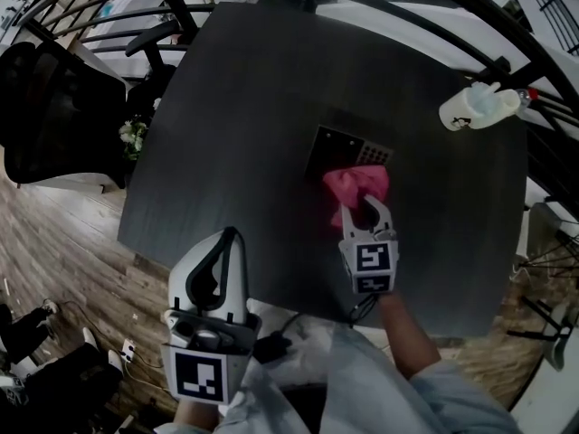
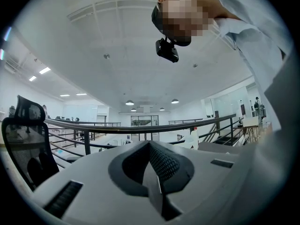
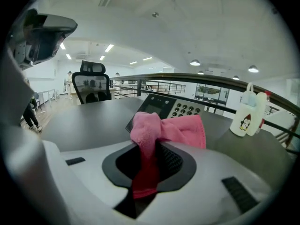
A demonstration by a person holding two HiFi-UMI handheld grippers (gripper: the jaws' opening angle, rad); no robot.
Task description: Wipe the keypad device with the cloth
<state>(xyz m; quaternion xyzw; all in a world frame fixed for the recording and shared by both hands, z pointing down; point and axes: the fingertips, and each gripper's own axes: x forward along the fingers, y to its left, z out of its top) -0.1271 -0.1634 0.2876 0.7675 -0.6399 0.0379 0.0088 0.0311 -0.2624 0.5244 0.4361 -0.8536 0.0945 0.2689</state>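
A dark keypad device (image 1: 348, 150) with a small screen and round keys lies flat on the dark table (image 1: 253, 125). My right gripper (image 1: 360, 208) is shut on a pink cloth (image 1: 356, 184), which bunches over the device's near edge. In the right gripper view the pink cloth (image 3: 161, 134) is pinched between the jaws, with the keypad device (image 3: 171, 107) just beyond. My left gripper (image 1: 224, 242) is held off the table's near edge, tilted up, shut with nothing in it. In the left gripper view its jaws meet against railing and ceiling.
A white bottle (image 1: 478, 107) with a penguin print lies near the table's far right edge; the same bottle (image 3: 247, 111) shows right of the device. A black office chair (image 1: 54, 107) stands at the table's left. A railing (image 3: 197, 81) runs behind.
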